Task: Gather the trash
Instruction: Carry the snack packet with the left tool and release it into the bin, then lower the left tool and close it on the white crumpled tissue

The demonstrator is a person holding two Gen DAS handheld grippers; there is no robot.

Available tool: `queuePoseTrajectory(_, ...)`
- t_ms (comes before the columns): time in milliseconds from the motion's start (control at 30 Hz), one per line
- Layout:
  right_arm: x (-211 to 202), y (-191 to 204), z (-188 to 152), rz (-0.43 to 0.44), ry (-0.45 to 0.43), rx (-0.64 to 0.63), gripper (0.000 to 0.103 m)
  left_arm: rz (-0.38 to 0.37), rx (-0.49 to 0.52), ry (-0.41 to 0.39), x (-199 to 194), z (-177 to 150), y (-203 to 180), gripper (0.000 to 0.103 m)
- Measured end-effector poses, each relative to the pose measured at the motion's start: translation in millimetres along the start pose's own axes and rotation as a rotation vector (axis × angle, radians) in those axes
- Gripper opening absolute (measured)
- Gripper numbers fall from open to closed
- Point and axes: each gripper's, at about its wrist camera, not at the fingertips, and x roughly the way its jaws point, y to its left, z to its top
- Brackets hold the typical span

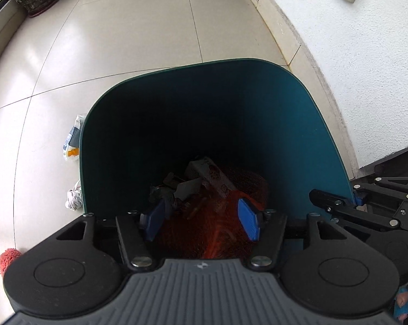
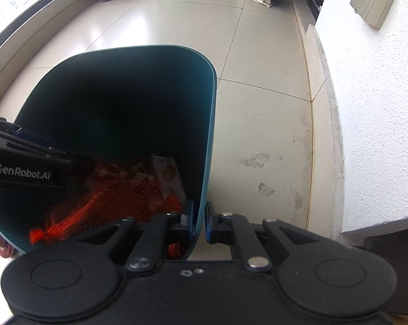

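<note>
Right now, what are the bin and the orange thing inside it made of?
Bin: looks like thin moulded plastic, matte teal, with a smooth thin rim and rounded corners. Orange thing: probably plastic mesh netting, an open diamond weave bunched at one end.

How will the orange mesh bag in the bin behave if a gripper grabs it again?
The orange mesh bag is probably floppy: it drapes over the other trash in the teal bin. Likely light, being open netting. It may snag on fingers, since the weave is loose.
</note>
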Motion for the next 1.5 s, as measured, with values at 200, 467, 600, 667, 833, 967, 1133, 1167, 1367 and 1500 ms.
queuePoseTrajectory(200, -0.9, 1.0, -0.1, -0.003, 0.000, -0.001, 0.008, -0.050, -0.034, -0.059, -34.3, -4.9, 24.4, 0.068)
queuePoseTrajectory(467, -0.9, 1.4, 0.9, -0.005, 0.004, 0.003, 0.008, -0.044, -0.098, -0.152, -75.1, -10.8, 89.5, 0.078)
queuePoseTrajectory(600, -1.6, -0.1, 1.4, 0.001, 0.004, 0.012, 0.008, 0.002, -0.154, -0.164, -75.1, -12.7, 126.6, 0.080)
queuePoseTrajectory(667, -2.1, -1.4, 1.6, 0.004, 0.004, 0.016, 0.008, 0.019, -0.194, -0.141, -69.3, -11.2, 151.1, 0.080)
queuePoseTrajectory(833, -1.4, -2.3, 1.3, 0.003, 0.006, 0.017, 0.008, 0.091, -0.239, -0.069, -14.5, -9.4, 192.2, 0.080)
queuePoseTrajectory(967, -3.7, -2.8, 0.8, 0.010, 0.005, 0.009, 0.009, 0.115, -0.280, 0.027, 54.5, -13.0, 223.5, 0.080)
queuePoseTrajectory(1133, -4.9, 2.0, 0.0, -0.005, 0.000, -0.035, 0.009, 0.122, -0.344, 0.120, 129.5, -19.1, 254.3, 0.080)
queuePoseTrajectory(1167, -4.3, 3.8, 0.9, -0.010, 0.002, -0.039, 0.009, 0.132, -0.356, 0.131, 140.5, -19.7, 258.9, 0.080)
queuePoseTrajectory(1367, -1.6, 8.2, 1.2, -0.018, 0.010, -0.071, 0.009, 0.183, -0.395, 0.211, 200.9, -20.4, 278.7, 0.080)
queuePoseTrajectory(1500, 0.1, 13.2, 1.7, -0.034, 0.019, -0.100, 0.009, 0.193, -0.408, 0.220, 217.9, -20.5, 284.5, 0.080)
